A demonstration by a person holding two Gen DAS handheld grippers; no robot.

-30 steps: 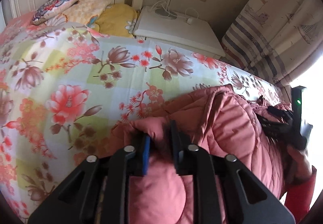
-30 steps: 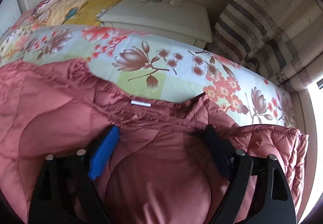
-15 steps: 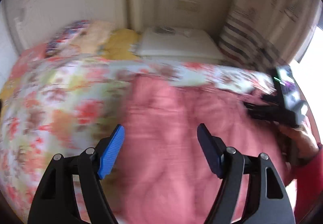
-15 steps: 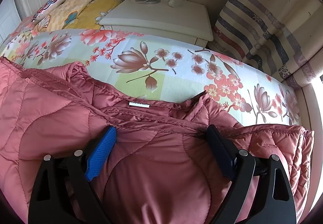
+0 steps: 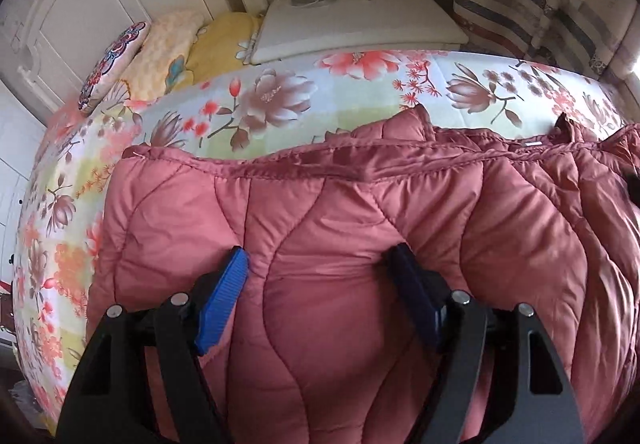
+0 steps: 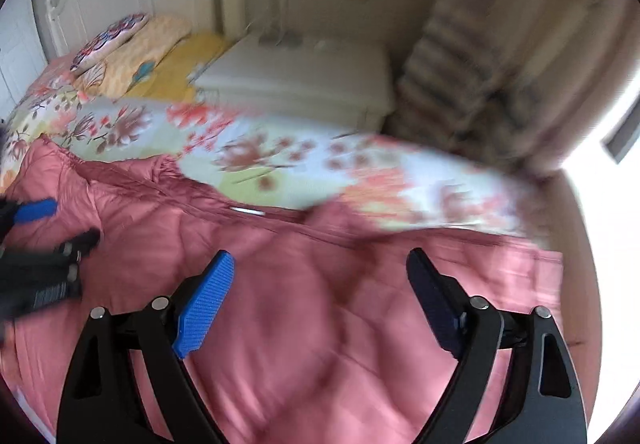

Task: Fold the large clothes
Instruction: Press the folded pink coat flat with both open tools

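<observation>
A large pink quilted down coat [image 5: 320, 228] lies folded along the near edge of a floral bedspread [image 5: 280, 104]. My left gripper [image 5: 320, 264] is open, its fingertips pressed down into the coat's padding. In the right wrist view the coat [image 6: 320, 304] is blurred by motion. My right gripper [image 6: 320, 264] is open and held just above the coat. The left gripper's fingers [image 6: 36, 210] show at the left edge of that view, resting on the coat.
A white bedside table [image 5: 360, 24] with a lamp base and cables stands beyond the bed. Pillows [image 5: 112, 64] lie at the headboard on the left. A striped curtain [image 5: 540, 4] hangs at the right. A bright window [image 6: 608, 204] is at the far right.
My left gripper let go of the coat, opened, swung, and now presses on the folded coat. My right gripper stayed open and has lifted off the coat, moving fast.
</observation>
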